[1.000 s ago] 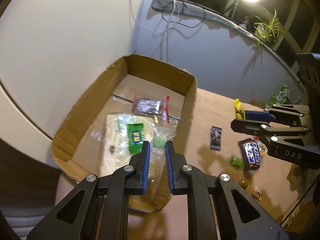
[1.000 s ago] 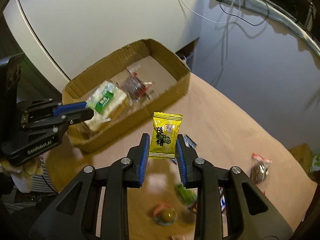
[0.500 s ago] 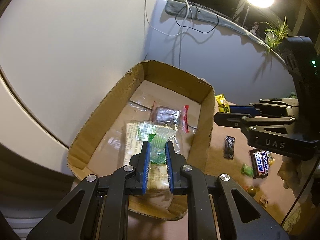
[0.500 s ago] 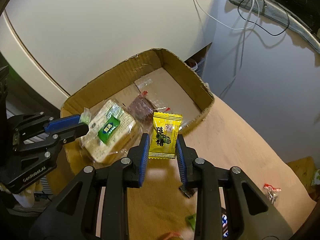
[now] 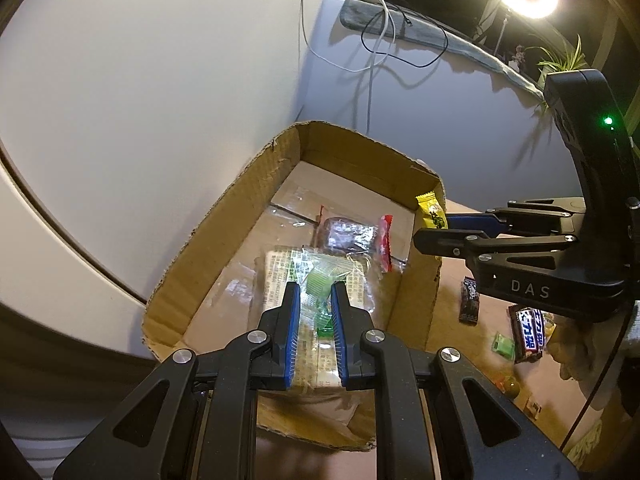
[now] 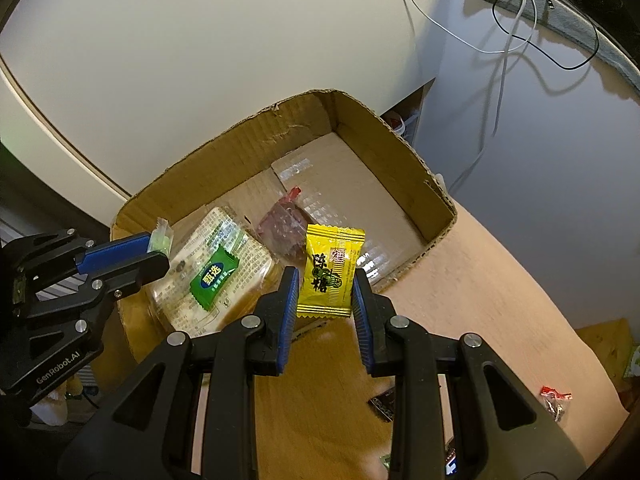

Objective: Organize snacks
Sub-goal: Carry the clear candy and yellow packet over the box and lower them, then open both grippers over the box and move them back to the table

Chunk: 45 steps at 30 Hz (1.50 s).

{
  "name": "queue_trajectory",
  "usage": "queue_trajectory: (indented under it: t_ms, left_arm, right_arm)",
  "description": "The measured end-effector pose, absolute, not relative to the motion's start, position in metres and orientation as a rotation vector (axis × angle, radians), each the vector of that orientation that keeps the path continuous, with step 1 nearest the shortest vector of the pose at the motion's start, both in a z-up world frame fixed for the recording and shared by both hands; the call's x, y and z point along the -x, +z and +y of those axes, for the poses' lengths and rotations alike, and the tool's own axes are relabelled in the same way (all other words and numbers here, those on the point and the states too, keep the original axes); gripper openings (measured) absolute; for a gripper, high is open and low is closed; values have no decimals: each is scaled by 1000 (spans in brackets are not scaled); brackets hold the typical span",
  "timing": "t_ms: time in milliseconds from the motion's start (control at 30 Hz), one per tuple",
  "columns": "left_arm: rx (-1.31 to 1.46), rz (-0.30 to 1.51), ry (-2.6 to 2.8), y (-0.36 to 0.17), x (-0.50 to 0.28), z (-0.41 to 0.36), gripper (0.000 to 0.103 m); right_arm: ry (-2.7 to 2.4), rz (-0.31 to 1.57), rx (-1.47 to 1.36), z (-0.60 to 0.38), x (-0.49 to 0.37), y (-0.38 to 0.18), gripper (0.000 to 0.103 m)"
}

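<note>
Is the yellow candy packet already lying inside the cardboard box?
No, the yellow candy packet is clamped in the right gripper, above the cardboard box.

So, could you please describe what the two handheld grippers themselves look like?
Both are matte black frames with triangular cutouts, silver bolts and ribbed blue finger pads. The left gripper reads "GenRobot.AI" on its side; the right gripper reads "DAS" and shows a green indicator light.

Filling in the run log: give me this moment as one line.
left gripper: shut on green candy, over cardboard box | right gripper: shut on yellow candy packet, at box edge | stage: pre-release
</note>
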<state>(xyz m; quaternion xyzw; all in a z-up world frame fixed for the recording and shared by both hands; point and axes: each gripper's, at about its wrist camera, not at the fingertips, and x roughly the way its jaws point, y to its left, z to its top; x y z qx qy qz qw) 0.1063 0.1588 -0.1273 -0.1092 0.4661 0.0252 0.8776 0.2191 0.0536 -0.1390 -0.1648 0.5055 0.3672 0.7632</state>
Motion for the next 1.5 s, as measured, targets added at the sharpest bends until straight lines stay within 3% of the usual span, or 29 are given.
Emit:
queue_trajectory:
  t_ms: [233,300,367,400,500,567,933,1500]
  left_arm:
    - [223,971,61,-127,-107,161,18]
    - [222,970,61,-126,-106,162,21]
    - [221,967,64,-126,-106,162,28]
    - [221,964,66,-125,-106,162,34]
    - [224,959,65,-124,-104,162,39]
    - [221,956,67,-123,-103,161,43]
    - [201,942,38,-113,-96,150,44]
    - [185,1014,-164,-125,-76,70,44]
  right_arm:
    - [811,1092,364,59,-217,-138,29]
    - [811,1089,362,59,-217,-137,40]
    - [802,1074,361,59,-216,-135,61]
    - [800,1067,358,58,-216,-133,63]
    - [792,1061,354,55,-215,-130,71]
    - [784,1059,355,53,-215,-129,72]
    - [752,1055,329,21,-211,-117,72]
    - [582,1126,230,-136,-162,-123,72]
